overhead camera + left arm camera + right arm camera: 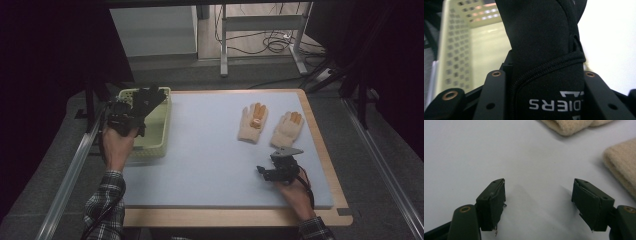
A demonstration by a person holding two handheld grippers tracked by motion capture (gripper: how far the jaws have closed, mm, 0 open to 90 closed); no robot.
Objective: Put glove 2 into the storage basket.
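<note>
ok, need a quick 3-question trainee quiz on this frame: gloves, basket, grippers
1. True or false: the left gripper holds a cream glove.
2. Multiple choice: the black glove hangs over a) the blue mat, b) the pale green basket, c) the floor.
3. Fill in: the right gripper rests on the mat with its jaws ____, nothing between them, near the two cream gloves.

Key: 1 false, it is shut on the black glove. 2 b. 3 open.
</note>
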